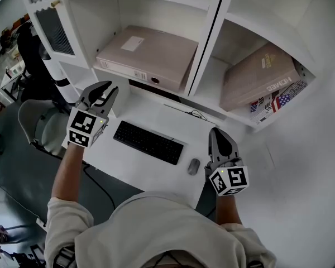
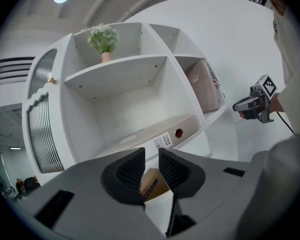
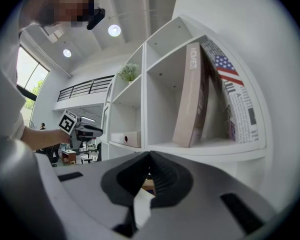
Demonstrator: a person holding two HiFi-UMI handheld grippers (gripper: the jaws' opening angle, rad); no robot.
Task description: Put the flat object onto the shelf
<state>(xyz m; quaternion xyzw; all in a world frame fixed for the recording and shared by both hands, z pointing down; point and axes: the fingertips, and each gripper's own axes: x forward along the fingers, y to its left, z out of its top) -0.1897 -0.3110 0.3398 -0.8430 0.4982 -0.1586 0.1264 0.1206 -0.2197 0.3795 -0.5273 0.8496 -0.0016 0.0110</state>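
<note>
Hovering above the desk [image 1: 151, 113], both claws are empty: the left gripper [image 1: 105, 91] is slightly ajar and the right gripper [image 1: 218, 135] is clenched. The flat binder [image 1: 147, 56] already lies in the shelf [image 1: 207, 35], so only withdrawing seems left.

Your shelf [image 1: 103, 21] looks like smooth white painted board with a soft sheen. The binder [image 1: 148, 54] has a matt beige card cover and a white paper label [image 1: 132, 43]. The book [image 1: 257, 80] has a matt beige cover too, and the magazine [image 1: 282, 100] is printed paper. Your keyboard [image 1: 148, 141] is matt black plastic, and the desk [image 1: 153, 111] is smooth white. The pads [image 2: 129, 173] of your left gripper [image 2: 151, 153] are ribbed, matt and dark grey, its body smooth grey plastic. Your top [image 1: 156, 222] is soft cream cloth.
</note>
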